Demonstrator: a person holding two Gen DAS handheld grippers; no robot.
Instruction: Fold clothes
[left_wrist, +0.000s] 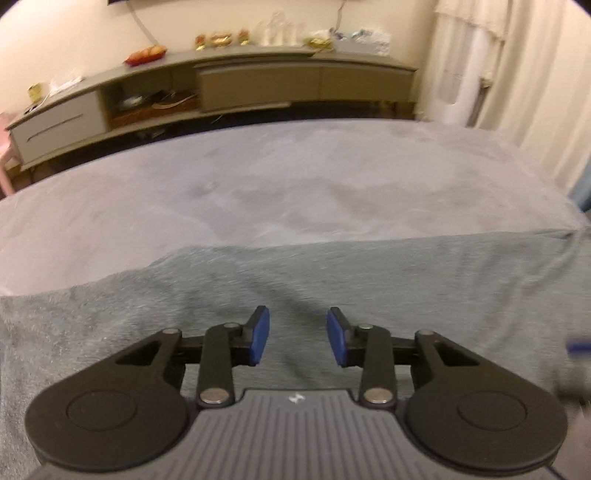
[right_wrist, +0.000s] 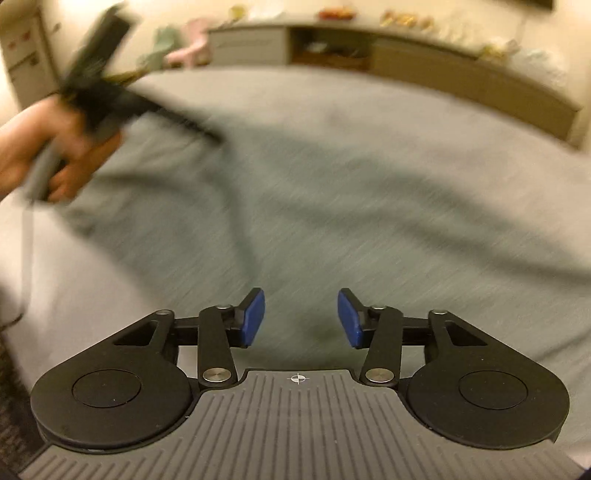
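Observation:
A grey-green garment (left_wrist: 332, 280) lies spread on the lighter grey bed cover (left_wrist: 258, 184); its far edge runs straight across the left wrist view. My left gripper (left_wrist: 297, 338) is open and empty just above the cloth. My right gripper (right_wrist: 301, 319) is open and empty over the same garment (right_wrist: 332, 206), which is motion-blurred. In the right wrist view the left gripper (right_wrist: 110, 92) appears blurred at the upper left, held in a hand over the garment's far left part.
A long low TV cabinet (left_wrist: 258, 81) with food items and bottles on top stands beyond the bed. Pale curtains (left_wrist: 517, 66) hang at the right. A pink chair (right_wrist: 192, 48) stands by the cabinet's end.

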